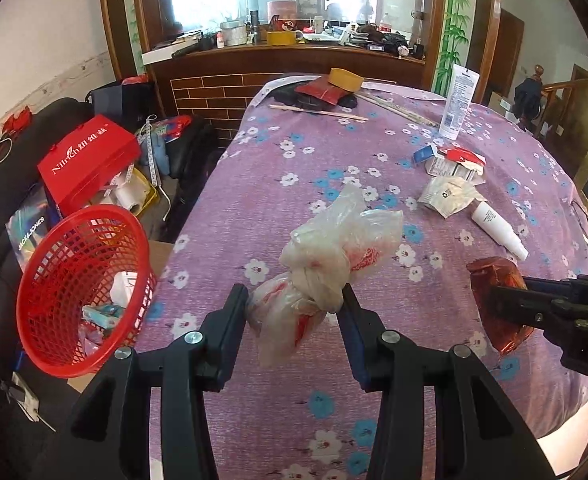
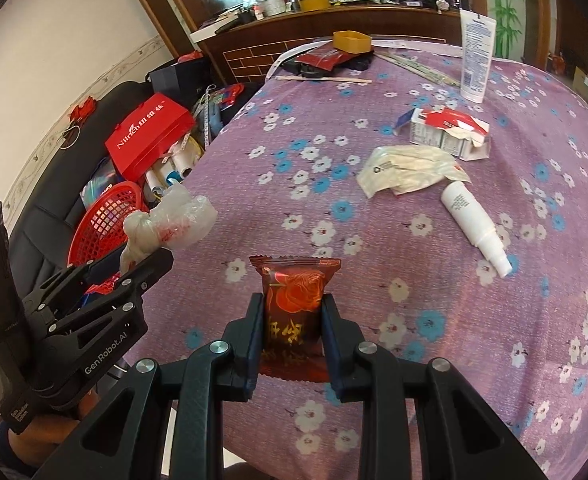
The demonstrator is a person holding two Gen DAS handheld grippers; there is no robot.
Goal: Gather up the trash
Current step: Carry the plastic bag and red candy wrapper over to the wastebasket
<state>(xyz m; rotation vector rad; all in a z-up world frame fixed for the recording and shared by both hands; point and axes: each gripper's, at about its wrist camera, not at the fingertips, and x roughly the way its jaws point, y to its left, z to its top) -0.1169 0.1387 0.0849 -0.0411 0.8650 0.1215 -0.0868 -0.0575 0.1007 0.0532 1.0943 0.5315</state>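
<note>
Your left gripper (image 1: 294,300) clamps a knotted plastic bag (image 1: 326,264), your right gripper (image 2: 292,312) a red snack packet (image 2: 294,300), above the purple floral-clothed counter (image 2: 414,300); a red basket (image 1: 82,280) sits beside it.

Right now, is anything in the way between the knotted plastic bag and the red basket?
Nothing visible: the plastic bag in the left hand-held gripper hangs above the tablecloth, with open space to the red basket beside the table edge.

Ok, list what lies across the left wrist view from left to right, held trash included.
Red mesh basket → knotted plastic bag clamped in the left gripper → white spray bottle lying on the floral tablecloth → red snack wrapper held by the right gripper.
</note>
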